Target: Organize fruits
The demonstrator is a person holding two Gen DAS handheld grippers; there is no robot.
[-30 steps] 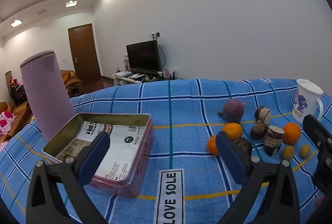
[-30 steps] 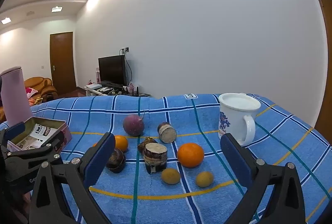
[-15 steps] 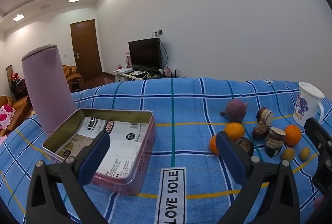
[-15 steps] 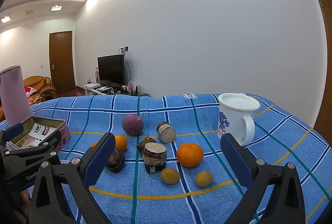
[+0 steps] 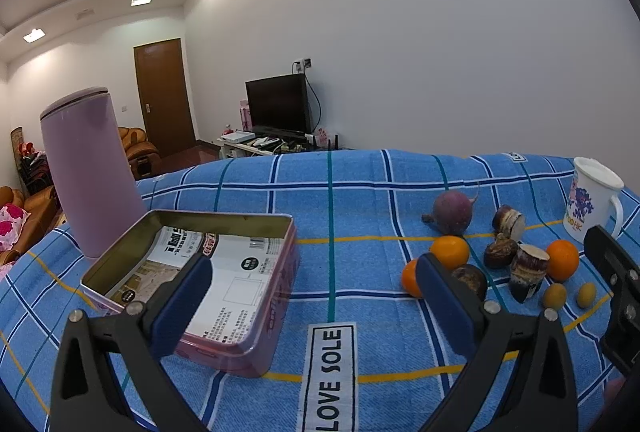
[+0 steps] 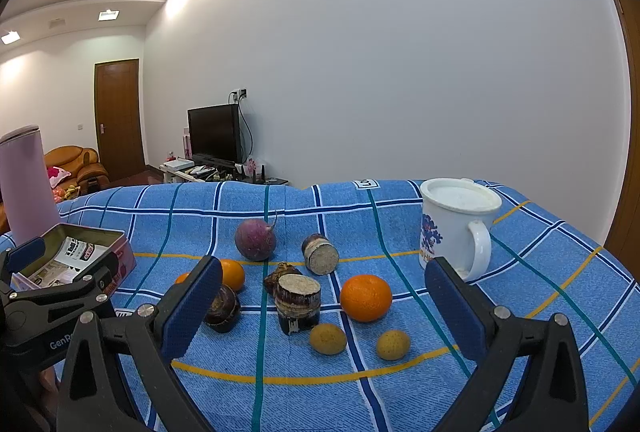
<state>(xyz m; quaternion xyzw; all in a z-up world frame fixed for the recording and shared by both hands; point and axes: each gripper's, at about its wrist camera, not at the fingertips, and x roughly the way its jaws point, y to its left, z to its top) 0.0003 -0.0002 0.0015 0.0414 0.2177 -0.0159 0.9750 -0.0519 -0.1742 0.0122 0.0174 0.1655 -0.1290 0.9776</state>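
An open pink tin box (image 5: 256,344) with printed paper inside sits on the blue plaid cloth at the left; it also shows in the right wrist view (image 6: 120,252). Fruits lie grouped at the right: a purple round one (image 6: 255,239), oranges (image 6: 365,298) (image 6: 232,274), two small yellow ones (image 6: 328,338) (image 6: 393,344), dark brown ones (image 6: 222,308) and cut cane pieces (image 6: 299,302) (image 6: 320,254). My left gripper (image 5: 312,296) is open and empty above the cloth between box and fruits. My right gripper (image 6: 320,312) is open and empty, just in front of the fruits.
A tall lilac tumbler (image 5: 90,171) stands behind the tin box. A white mug (image 6: 456,224) with a blue pattern stands at the right behind the fruits. The cloth's far edge drops off toward a room with a TV.
The left gripper's view has tilted down a little, so the table sits higher in its frame. The right gripper has hardly moved. Both stay open.
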